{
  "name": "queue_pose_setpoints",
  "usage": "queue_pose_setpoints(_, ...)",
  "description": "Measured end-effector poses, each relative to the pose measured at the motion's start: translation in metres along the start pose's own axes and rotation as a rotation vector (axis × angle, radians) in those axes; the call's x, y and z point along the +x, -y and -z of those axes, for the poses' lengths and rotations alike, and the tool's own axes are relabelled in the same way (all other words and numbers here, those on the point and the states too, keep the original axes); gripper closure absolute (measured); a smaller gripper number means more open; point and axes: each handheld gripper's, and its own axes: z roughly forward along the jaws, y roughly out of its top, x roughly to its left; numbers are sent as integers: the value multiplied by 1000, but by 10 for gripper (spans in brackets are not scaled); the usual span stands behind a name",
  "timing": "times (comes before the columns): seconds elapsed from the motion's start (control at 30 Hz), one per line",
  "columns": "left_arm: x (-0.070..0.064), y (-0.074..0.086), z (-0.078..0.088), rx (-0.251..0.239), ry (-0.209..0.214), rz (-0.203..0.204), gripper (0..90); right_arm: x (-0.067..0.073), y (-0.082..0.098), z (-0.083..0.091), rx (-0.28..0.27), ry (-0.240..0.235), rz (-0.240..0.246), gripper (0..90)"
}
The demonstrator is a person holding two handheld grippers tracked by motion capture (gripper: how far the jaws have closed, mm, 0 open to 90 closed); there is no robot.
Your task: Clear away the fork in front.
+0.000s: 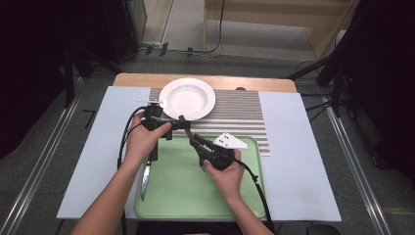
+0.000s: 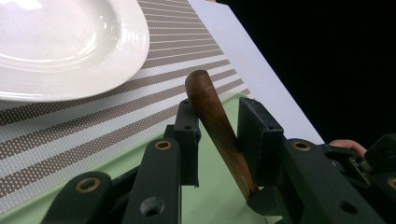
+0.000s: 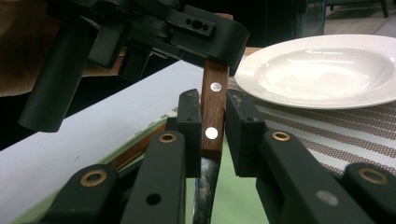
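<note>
A light wooden table [image 1: 205,81] stands on a grey floor [image 1: 58,147], its top mostly covered by a pale blue-grey rectangular sheet [image 1: 298,161]. Metal rails [image 1: 41,161] run along the floor on both sides of the table. Beyond the far edge, black cables [image 1: 215,46] trail over the floor toward a pale wooden frame [image 1: 313,24]. Dark stands [image 1: 337,73] rise at the right, and the room's sides lie in deep shadow.

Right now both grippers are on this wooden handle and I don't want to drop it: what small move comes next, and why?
Probably close the left gripper until its fingers press the wooden handle. A gap still shows there, while the right gripper clamps it above the green tray.
</note>
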Motion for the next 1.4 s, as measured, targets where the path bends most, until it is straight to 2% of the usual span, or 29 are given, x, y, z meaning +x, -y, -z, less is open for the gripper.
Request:
queue_pose_setpoints(0.37, 2, -1, 0, 2, 12, 21, 711, 0, 0, 0, -3, -4, -13, 753)
queue_pose_setpoints(0.57, 2, -1, 1, 1, 29, 38, 719, 0, 0, 1, -7, -2, -4, 754)
queue_pose_setpoints(0.67, 5, -2, 2, -5, 76, 80, 731, 0, -1, 2, -15, -10, -13, 753)
queue_pose_setpoints(0.8, 4, -2, 2, -7, 86, 86, 739, 1, -1, 3, -24, -5, 3, 753)
queue_pose_setpoints(0.87, 4, -3, 3, -1, 128, 107, 761, 1, -1, 3, -25, 1, 11, 753)
queue_pose_setpoints(0.9, 3, -3, 3, 1, 138, 100, 793, 1, -1, 2, -6, 11, 8, 756)
queue_pose_setpoints(0.97, -1, -4, 2, 16, 111, 68, 800, -1, 1, 1, 5, 2, 1, 756)
queue_pose_setpoints(1.1, -1, -5, 2, 11, 136, 87, 803, -1, 1, 3, -9, 7, 8, 755)
queue_pose_setpoints(1.17, -2, -6, 3, 18, 136, 81, 802, -1, -1, 4, -11, 6, 13, 753)
queue_pose_setpoints(1.2, -2, -6, 3, 27, 136, 77, 803, -2, -2, 4, -3, -7, 1, 748)
queue_pose_setpoints(1.3, -5, -8, 4, 41, 126, 69, 803, -1, -4, 3, 14, -16, -7, 618)
queue_pose_setpoints(1.4, -7, -11, 6, 44, 111, 56, 802, -2, -7, 3, 22, -29, -15, 554)
